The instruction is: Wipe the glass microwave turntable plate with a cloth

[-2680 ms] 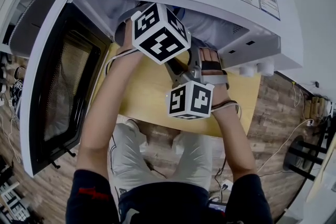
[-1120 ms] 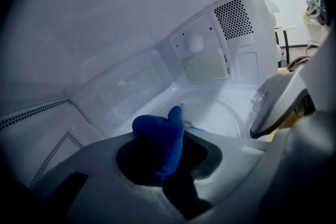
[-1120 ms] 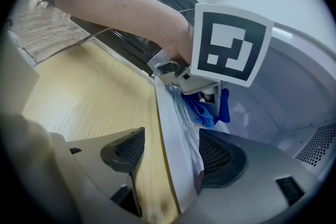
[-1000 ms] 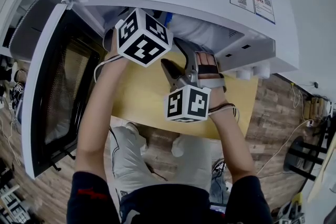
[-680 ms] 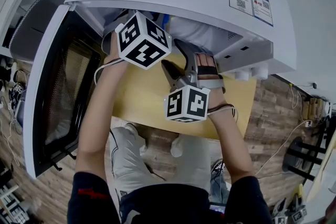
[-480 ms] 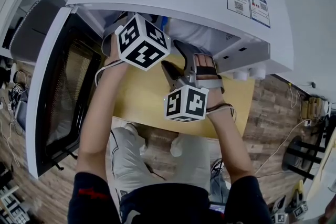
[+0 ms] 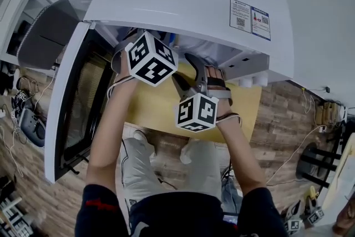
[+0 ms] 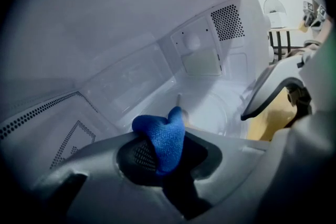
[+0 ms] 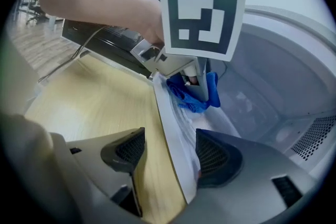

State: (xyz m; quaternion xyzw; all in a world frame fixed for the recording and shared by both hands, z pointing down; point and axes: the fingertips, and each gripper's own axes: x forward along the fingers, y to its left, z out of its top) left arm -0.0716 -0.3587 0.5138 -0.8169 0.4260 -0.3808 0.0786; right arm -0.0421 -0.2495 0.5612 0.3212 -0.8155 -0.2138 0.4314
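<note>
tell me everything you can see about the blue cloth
The blue cloth is a soft, knit-textured rag bunched into a lump, pinched between the shut jaws of the left hand-held gripper, a rounded tuft poking past them. It sits inside the open microwave, near the glass turntable plate; contact with the plate cannot be told.

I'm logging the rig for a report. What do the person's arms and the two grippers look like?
Both the left gripper and right gripper have grey moulded bodies with dark, mesh-textured pads, and each carries a white cube printed with black square markers. Thin cables loop at the wrists. The sleeves are short and dark navy.
</note>
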